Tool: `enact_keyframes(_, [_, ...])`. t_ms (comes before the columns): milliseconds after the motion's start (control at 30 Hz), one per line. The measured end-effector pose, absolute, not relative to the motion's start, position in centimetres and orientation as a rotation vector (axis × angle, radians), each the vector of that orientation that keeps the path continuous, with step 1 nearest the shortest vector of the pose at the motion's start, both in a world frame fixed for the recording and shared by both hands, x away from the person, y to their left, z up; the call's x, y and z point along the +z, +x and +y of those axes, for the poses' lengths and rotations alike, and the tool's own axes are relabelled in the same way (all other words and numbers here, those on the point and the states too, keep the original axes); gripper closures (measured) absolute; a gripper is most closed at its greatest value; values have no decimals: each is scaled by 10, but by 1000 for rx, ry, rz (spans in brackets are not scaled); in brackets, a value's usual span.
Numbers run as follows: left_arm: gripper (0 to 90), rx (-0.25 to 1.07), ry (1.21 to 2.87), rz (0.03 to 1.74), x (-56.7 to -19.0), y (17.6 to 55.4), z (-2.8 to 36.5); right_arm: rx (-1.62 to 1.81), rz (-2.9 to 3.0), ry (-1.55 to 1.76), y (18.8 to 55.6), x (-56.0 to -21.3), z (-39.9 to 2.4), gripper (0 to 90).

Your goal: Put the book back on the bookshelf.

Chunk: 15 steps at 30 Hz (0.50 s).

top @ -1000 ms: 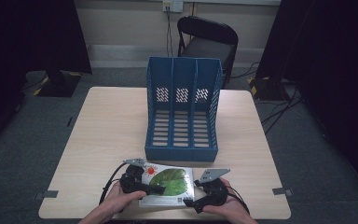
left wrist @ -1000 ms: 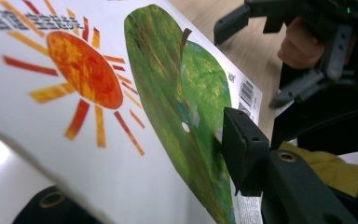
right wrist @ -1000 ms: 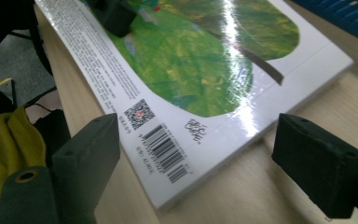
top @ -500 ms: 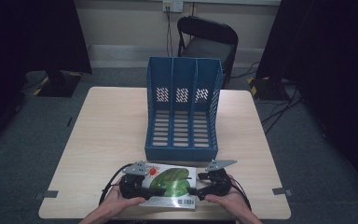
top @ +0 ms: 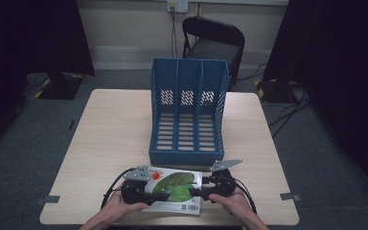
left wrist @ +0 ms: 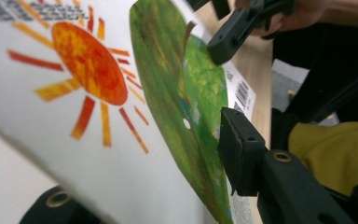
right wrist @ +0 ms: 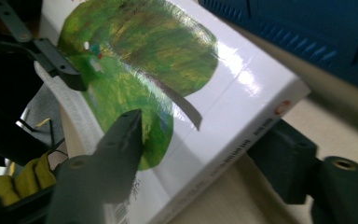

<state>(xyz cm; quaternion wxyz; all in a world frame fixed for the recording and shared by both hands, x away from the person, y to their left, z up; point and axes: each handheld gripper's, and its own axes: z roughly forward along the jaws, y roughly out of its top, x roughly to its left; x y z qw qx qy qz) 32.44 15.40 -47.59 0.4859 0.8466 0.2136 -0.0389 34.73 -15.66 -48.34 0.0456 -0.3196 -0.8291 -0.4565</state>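
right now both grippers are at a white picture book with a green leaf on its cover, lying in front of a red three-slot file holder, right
Not quite: the three-slot file holder is blue, not red, as the high view shows. The rest holds: the left gripper and the right gripper are both at the white picture book with the green leaf, which lies in front of the holder.
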Motion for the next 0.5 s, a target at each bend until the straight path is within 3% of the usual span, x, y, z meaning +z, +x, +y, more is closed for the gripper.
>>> enact_keyframes(500, [674,-61,2045,571,-470,326,165,-1616,-2508,-834,336,-454,-162,670])
